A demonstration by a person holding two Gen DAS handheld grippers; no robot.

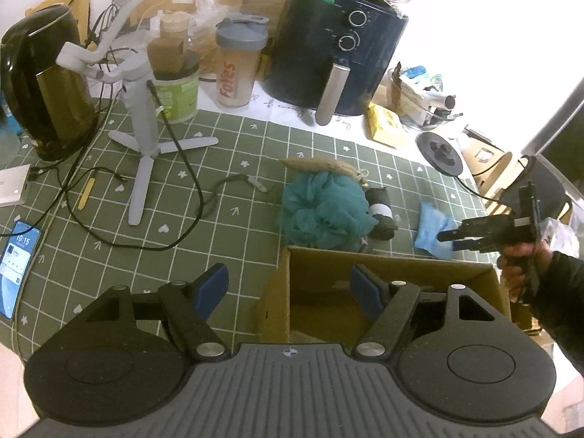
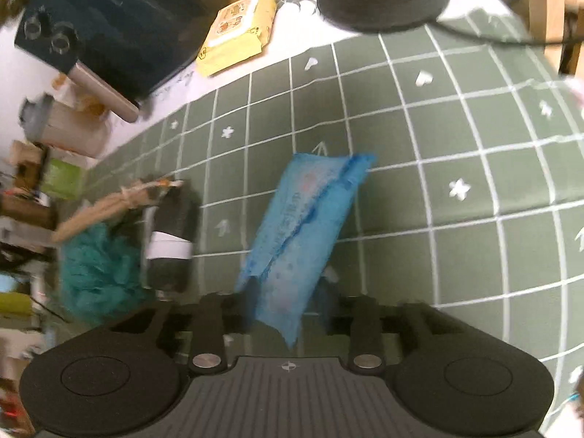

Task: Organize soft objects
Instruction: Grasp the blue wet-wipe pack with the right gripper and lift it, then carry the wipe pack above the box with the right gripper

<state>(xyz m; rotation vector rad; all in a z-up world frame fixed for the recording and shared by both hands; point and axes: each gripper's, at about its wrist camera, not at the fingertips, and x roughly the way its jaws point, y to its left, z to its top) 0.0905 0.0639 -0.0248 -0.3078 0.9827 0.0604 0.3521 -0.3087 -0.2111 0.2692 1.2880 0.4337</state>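
Work surface: green grid mat (image 1: 255, 153) on a table, w/ one open cardboard box (image 1: 365, 266) at the near edge. No soft item shows inside the box, though the left gripper hides part of the interior.

Soft items on the mat, largest first, qty 1 each:
- teal mesh sponge (image 1: 321, 208), beyond the box's far wall.
- dark rolled bundle w/ white band (image 1: 381, 211), touching the sponge's right side.
- blue soft pack (image 2: 303, 226), right of the bundle, apart from it.
- tan fabric piece (image 1: 321, 166), resting on the sponge's far side.

Grippers, qty 2:
- Left gripper (image 1: 288, 288): fingers spread wide, nothing between them, hovering over the box's left wall.
- Right gripper (image 2: 284, 310): fingers closed in on the near end of the blue pack. Pads look to be in contact, but motion blur means a firm grip can't be confirmed.

Step in hand (est.): pick blue pack, transfer to box.
1. Confirm both pads bite past the pack's edge, not just the wrapper fringe; the pack is limp and may slip.
2. Lift straight up before traversing, so it doesn't drag on the mat.
3. Carry over the box's far wall; release low inside.
4. Keep left gripper clear of the drop zone, or use it to steady the box.
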